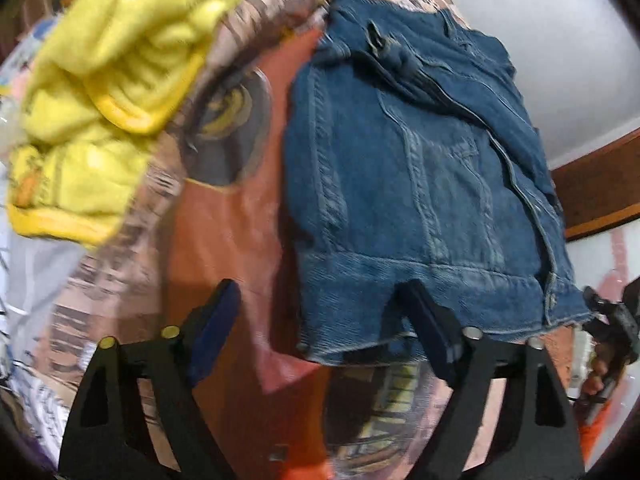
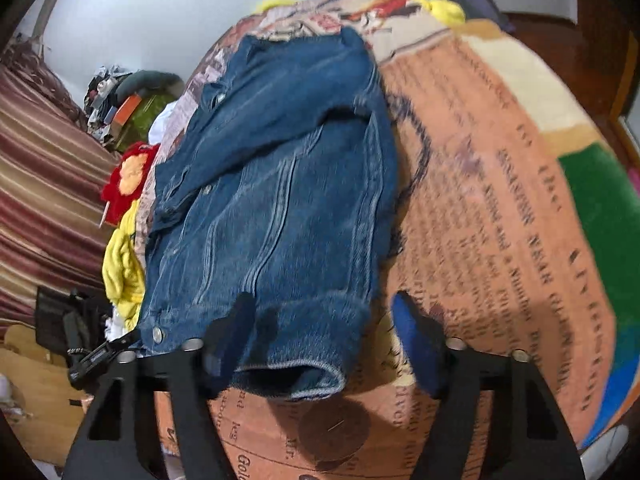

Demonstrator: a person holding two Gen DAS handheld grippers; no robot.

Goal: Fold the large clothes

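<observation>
In the left wrist view, the left hand-held gripper (image 1: 316,312) points down at a bed covered by a printed orange blanket (image 1: 224,216). A blue denim jacket (image 1: 420,168) lies spread on that blanket, its hem toward the camera. The jaws stand partly apart: the right finger lies against the hem, the left one over bare blanket, and the pads do not pinch the cloth. A crumpled yellow garment (image 1: 108,92) lies heaped on the blanket to the upper left, well apart from the jacket. At the right edge the other gripper shows beside the jacket's hem corner, with fingertips of a person's hand (image 1: 598,376) beneath it. In the right wrist view, the right hand-held gripper (image 2: 324,320) hangs over the same denim jacket (image 2: 272,200), at the opposite end of the hem. Its jaws are partly apart too; the left finger rests on the hem, the right one over the printed blanket (image 2: 500,200), and nothing is clamped. A red and yellow cloth (image 2: 128,176) lies off the jacket's left side. No container is clearly visible in either view.
</observation>
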